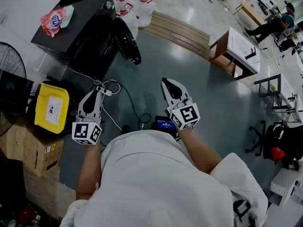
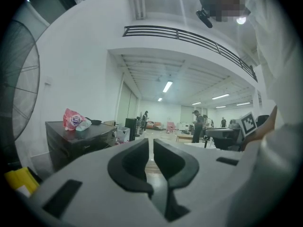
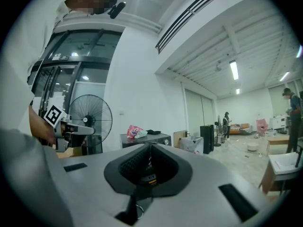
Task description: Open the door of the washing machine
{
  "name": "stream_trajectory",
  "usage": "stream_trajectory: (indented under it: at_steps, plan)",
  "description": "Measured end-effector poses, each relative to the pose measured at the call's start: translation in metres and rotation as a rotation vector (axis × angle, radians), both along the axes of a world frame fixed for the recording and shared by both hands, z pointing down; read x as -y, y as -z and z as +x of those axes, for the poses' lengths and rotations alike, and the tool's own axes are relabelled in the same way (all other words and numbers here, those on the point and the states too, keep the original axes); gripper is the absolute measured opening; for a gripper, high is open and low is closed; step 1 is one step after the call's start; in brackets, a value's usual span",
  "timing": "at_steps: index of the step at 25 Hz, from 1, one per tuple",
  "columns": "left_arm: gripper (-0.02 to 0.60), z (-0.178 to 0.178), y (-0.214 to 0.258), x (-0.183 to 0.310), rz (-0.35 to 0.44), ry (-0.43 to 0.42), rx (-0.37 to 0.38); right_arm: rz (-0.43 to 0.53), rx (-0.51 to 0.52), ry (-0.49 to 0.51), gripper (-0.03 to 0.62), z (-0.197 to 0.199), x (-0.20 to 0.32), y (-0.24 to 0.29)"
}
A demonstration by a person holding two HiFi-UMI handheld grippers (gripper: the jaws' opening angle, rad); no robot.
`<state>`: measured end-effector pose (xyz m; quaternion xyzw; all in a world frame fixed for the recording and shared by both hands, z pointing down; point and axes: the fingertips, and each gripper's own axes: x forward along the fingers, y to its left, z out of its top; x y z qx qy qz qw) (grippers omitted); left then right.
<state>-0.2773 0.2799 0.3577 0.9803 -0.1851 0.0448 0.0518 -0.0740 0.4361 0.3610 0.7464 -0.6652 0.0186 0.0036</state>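
Note:
The black washing machine (image 1: pixel 78 30) stands at the upper left of the head view, a pink bag (image 1: pixel 53 19) on its top. Its round door (image 1: pixel 128 40) hangs swung out from the front. Both grippers hover over the grey floor well short of the machine. My left gripper (image 1: pixel 96 93) is shut and holds nothing; it points toward the machine. My right gripper (image 1: pixel 167 82) is shut and empty too. In the left gripper view the machine (image 2: pixel 80 143) sits far off to the left of the closed jaws (image 2: pixel 151 141). The right gripper view shows the machine (image 3: pixel 147 138) just above its closed tips (image 3: pixel 149 146).
A yellow box (image 1: pixel 51 108), a standing fan (image 1: pixel 12 63) and cardboard boxes (image 1: pixel 28 150) line the left. A power strip with cables (image 1: pixel 111 86) lies on the floor ahead. Water bottles (image 1: pixel 135 4), a wooden platform (image 1: pixel 177 30) and a white desk (image 1: pixel 241 48) stand farther off.

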Motion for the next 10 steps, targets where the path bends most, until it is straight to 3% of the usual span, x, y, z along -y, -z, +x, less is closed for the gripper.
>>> stream_trajectory:
  at_steps: [10]
  plan:
    - [0.037, 0.004, -0.002, -0.009, -0.003, 0.023, -0.006, -0.002, 0.003, -0.011, 0.035, 0.011, -0.007, -0.003]
